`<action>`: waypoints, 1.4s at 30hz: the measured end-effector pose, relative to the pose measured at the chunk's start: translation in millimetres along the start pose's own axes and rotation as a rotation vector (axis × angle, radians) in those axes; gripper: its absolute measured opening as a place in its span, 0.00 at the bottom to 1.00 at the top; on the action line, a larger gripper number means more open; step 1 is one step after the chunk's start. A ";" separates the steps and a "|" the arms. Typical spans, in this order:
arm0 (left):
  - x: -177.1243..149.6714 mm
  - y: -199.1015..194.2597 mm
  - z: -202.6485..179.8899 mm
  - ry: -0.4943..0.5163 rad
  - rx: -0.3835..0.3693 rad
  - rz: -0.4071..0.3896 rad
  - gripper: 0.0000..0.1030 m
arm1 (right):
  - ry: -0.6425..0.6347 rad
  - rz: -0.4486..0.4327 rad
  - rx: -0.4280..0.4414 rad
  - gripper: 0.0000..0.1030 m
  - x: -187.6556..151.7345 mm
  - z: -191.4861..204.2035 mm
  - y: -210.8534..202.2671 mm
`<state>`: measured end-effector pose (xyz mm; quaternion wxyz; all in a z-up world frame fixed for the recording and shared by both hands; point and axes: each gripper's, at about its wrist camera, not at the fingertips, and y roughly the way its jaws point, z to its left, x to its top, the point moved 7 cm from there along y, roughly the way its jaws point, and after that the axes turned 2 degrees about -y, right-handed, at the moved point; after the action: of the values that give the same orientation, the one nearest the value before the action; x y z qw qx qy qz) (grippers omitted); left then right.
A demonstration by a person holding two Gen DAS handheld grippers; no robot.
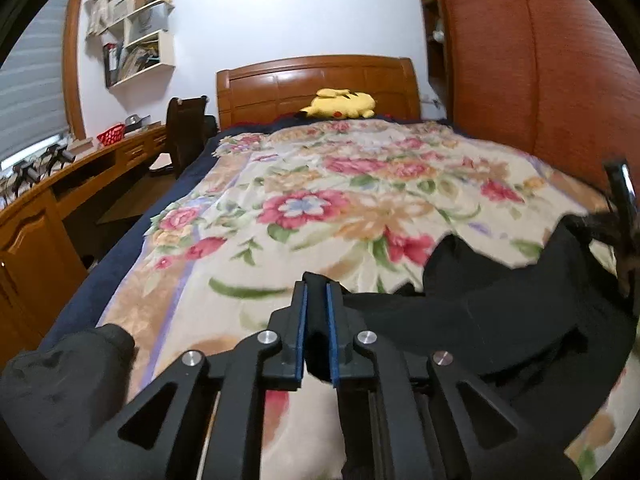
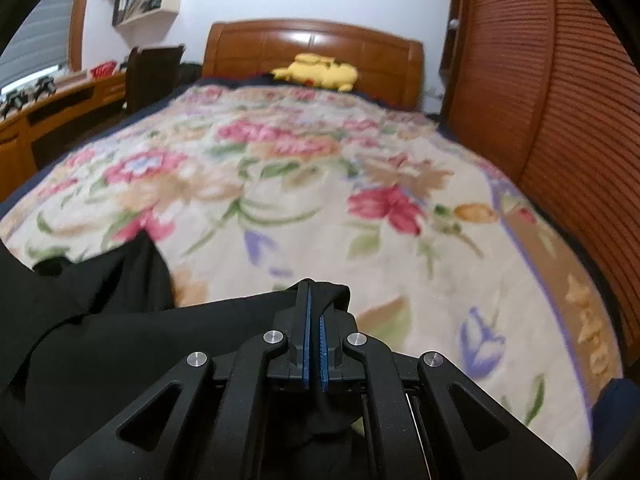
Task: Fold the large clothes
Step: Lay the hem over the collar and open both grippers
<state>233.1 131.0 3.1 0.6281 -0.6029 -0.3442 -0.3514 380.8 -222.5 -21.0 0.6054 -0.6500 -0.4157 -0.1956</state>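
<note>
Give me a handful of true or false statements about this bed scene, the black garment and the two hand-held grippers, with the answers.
1. The right hand-held gripper is shut on the black garment. True.
2. A yellow plush lies by the headboard. True.
3. The blanket is plain blue. False: it is cream with a floral print.
4. The garment is folded into a neat square at the middle of the bed. False: it lies loose and rumpled at the near end, by the grippers.
5. Black cloth sits between the fingers of the left hand-held gripper. True.
6. A green basket stands on the desk. False: the basket is red.
</note>
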 end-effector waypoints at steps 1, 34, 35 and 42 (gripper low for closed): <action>-6.3 -5.8 -4.1 0.007 -0.009 0.003 0.10 | 0.001 0.005 0.005 0.00 -1.9 1.6 0.1; -117.7 -77.3 -29.6 -0.059 -0.125 0.058 0.43 | -0.368 0.013 0.365 0.53 -51.3 215.2 -72.4; -116.0 -77.4 -28.7 -0.069 -0.127 0.055 0.43 | -0.392 0.040 0.348 0.53 -53.2 219.9 -66.3; -111.6 -77.5 -26.3 -0.050 -0.113 0.034 0.43 | -0.472 0.096 0.300 0.15 -39.7 232.0 -35.1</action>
<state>109.4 105.6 -53.4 0.5900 -0.6519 -0.3290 -0.3444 272.8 -17.1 -73.3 0.5900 -0.5995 -0.5381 0.0538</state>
